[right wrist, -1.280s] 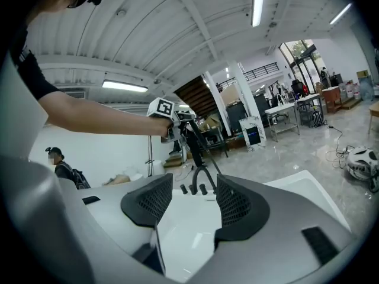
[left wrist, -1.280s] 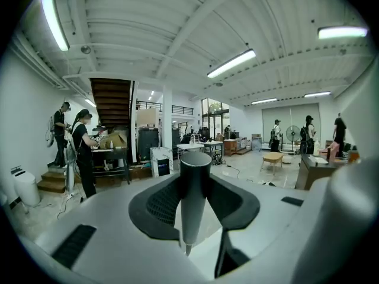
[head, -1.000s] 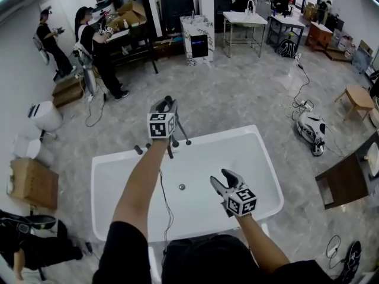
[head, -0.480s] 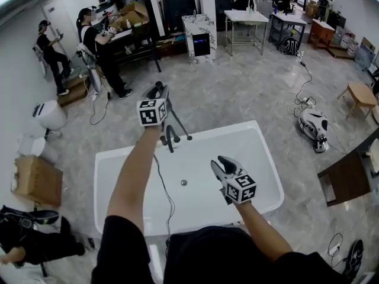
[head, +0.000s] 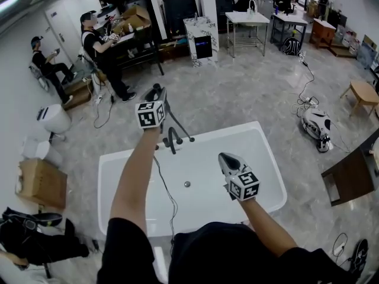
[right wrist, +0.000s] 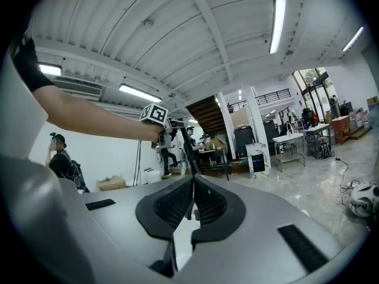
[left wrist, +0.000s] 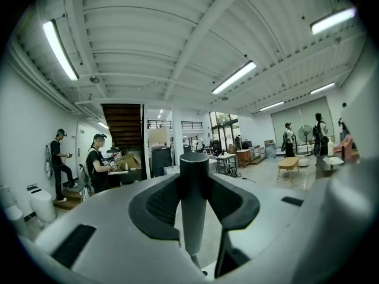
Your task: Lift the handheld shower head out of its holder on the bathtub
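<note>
The white bathtub [head: 266,164] lies below me, with its dark faucet and holder [head: 172,138] on the far rim. My left gripper [head: 156,92] hangs above that rim, shut on the dark handle of the shower head [head: 177,125], which slants down toward the faucet. In the left gripper view the handle [left wrist: 194,182] stands upright, clamped between the pads of the left gripper [left wrist: 195,209]. My right gripper [head: 228,158] hovers over the tub's right half. Its jaws have just been closing and now meet with nothing between them [right wrist: 192,201]. The right gripper view also shows the left gripper [right wrist: 167,129].
A drain [head: 187,184] sits in the tub floor and a thin dark cord [head: 169,201] trails across it. Two people [head: 99,47] work at the back left by boxes and a table. A cardboard box [head: 41,183] is left of the tub, a stool [head: 360,96] far right.
The left gripper has risen from the tub rim with the shower head handle in it. The right gripper's jaws went from wide open to shut, and it rose slightly.
</note>
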The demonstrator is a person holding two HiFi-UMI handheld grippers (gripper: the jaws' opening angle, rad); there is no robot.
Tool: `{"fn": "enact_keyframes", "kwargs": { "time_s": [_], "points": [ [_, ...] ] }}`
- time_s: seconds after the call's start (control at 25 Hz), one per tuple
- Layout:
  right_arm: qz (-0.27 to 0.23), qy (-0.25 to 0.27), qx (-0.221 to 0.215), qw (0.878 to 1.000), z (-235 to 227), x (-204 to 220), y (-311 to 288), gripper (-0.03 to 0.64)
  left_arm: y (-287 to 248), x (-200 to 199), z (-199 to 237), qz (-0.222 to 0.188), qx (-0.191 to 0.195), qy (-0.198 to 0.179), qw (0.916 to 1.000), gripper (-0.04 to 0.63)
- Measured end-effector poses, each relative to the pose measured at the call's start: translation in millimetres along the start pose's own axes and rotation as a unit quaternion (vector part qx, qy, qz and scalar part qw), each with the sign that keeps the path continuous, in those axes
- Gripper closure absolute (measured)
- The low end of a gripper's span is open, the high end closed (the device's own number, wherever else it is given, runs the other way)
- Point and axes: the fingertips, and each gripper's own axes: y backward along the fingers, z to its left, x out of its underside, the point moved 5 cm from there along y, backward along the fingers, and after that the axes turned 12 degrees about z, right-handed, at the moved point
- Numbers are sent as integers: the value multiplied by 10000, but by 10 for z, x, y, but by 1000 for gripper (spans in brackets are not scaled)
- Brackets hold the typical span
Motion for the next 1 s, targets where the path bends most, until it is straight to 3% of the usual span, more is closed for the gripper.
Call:
{"fn": "enact_keyframes", "kwargs": {
  "time_s": [1.0],
  "points": [
    [86,357,-35,9993,17,61,31,618,63,111,-47,137,-102,-64,9998,463]
  ]
}}
